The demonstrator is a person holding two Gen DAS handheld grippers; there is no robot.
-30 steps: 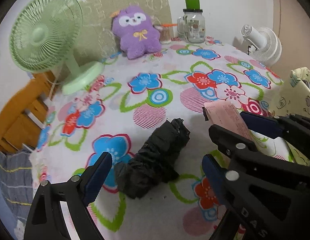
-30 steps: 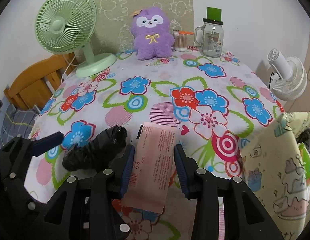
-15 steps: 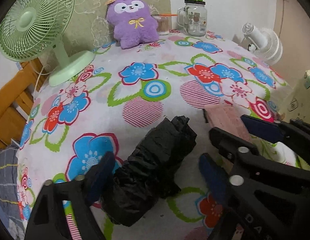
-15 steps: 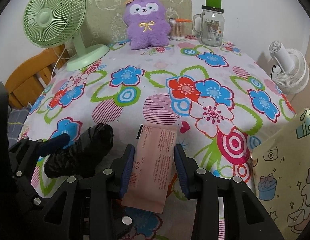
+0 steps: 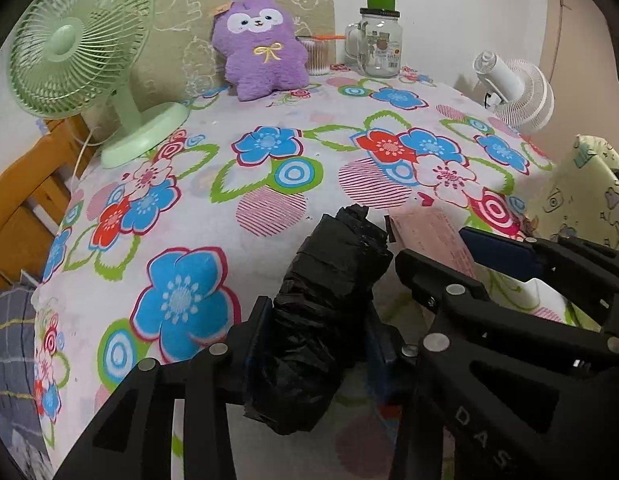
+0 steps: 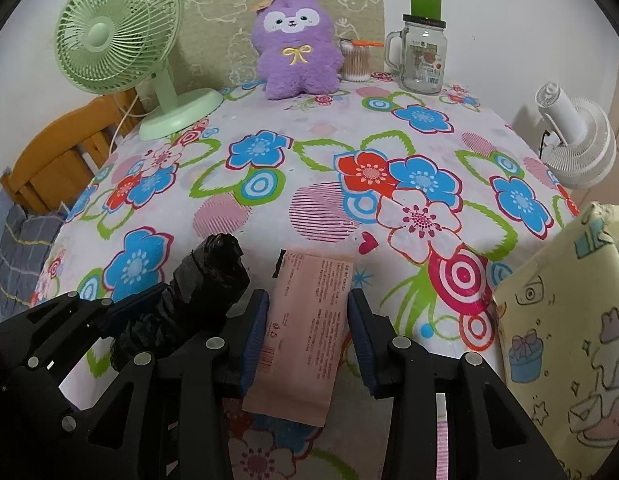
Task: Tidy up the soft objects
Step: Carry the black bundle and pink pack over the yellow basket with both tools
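The left tool (image 5: 317, 332) is closing on one black plastic bag roll (image 5: 329, 304) on the bench (image 5: 245, 216). The right tool (image 6: 307, 320) grips one pink packet (image 6: 309, 320). Two fans stand behind.

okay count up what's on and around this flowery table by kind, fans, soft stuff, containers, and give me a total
Fans: 2, the green fan and the white fan.
Soft items: 3, the purple plush, the black bag roll and the pink packet.
Containers: 2, the glass jar and the swab cup.
Total: 7.
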